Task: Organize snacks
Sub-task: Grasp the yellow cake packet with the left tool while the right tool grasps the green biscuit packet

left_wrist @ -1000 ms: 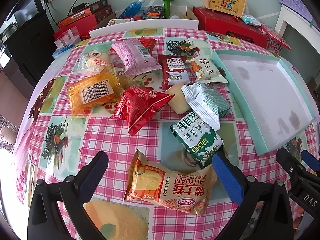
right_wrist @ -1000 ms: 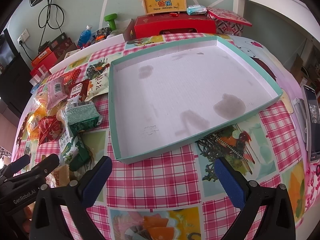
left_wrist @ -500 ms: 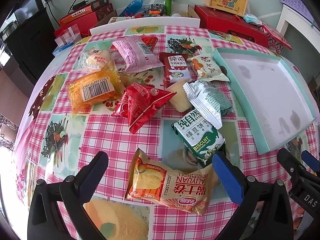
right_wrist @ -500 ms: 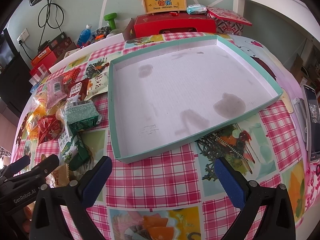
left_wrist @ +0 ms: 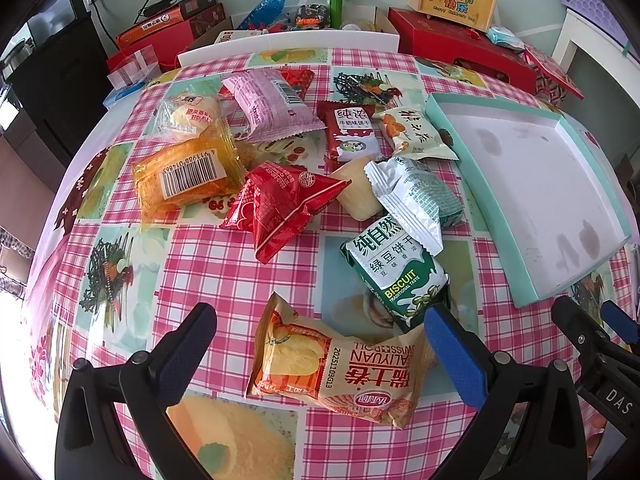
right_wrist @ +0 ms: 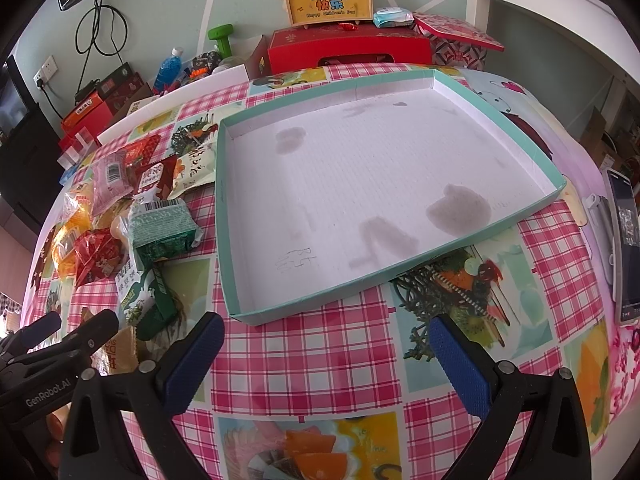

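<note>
The left gripper (left_wrist: 320,344) is spread wide with nothing between its ribbed blue pads, framing a crinkled orange Swiss-roll packet (left_wrist: 340,364) at lower centre. The right gripper (right_wrist: 326,354) is likewise spread wide and empty, below the shallow rectangular teal-rimmed cardboard tray (right_wrist: 320,298). Glossy foil snack packets (left_wrist: 280,204) lie scattered mid-frame on the checked tablecloth (left_wrist: 224,280).

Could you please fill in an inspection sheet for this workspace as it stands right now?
Surface: round table under a pink checked cloth with food pictures.
Job's things: about ten snack packets in a loose pile, among them a swiss roll packet, green biscuit packet and red packet; teal tray holds no snacks, its white floor stained.
Clutter: phone at the table's right edge.
Grippers: left claw open around the swiss roll packet; right claw open, holding nothing.
Cables: black cable on the wall, by a socket.
Surroundings: red boxes, blue bottle, green dumbbell.
</note>
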{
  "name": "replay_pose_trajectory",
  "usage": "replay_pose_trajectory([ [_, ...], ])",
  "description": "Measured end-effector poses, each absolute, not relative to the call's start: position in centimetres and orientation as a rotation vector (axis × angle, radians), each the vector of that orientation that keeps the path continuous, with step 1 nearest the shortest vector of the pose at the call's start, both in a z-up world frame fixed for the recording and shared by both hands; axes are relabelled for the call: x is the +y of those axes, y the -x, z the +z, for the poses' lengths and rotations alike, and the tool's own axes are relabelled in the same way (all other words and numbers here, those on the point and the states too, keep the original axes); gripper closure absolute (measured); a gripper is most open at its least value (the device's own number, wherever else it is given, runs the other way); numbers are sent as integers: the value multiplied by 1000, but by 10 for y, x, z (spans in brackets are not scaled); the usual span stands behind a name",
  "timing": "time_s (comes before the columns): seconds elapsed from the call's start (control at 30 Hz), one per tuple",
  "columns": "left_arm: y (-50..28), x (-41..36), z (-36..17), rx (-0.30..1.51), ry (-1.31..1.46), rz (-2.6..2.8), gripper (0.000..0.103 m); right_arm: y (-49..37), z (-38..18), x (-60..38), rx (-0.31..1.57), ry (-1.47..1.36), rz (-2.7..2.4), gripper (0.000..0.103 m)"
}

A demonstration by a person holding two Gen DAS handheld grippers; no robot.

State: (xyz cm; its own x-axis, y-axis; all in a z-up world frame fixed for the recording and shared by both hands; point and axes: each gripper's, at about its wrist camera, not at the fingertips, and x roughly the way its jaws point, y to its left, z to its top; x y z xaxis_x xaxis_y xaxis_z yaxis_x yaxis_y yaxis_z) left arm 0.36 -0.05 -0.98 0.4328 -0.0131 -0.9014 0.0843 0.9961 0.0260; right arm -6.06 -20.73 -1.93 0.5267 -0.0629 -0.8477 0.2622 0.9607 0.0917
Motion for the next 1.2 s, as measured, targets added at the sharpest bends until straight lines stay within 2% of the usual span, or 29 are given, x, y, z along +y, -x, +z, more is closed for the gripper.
replay_pose_trajectory([
  [0.47, 4, -8, -26, 1205, -39, -124, 1, 60, -19, -209, 1000, -244, -218, 0],
  [0.5, 5, -9, -27, 1207, -46, -122, 2, 59, -19, -209, 1001, -244, -218, 0],
  [0.63, 5, -10, -27, 1198, -43, -116, 22, 59, -19, -208, 998, -242, -213, 0],
  [0.77, 6, -7, -23, 1188, -28, -117, 29, 58, -18, -205, 990, -235, -205, 0],
  [1.2, 7, 21, -5, 1155, 62, -89, 30, 53, -2, -177, 895, -208, -80, 0],
])
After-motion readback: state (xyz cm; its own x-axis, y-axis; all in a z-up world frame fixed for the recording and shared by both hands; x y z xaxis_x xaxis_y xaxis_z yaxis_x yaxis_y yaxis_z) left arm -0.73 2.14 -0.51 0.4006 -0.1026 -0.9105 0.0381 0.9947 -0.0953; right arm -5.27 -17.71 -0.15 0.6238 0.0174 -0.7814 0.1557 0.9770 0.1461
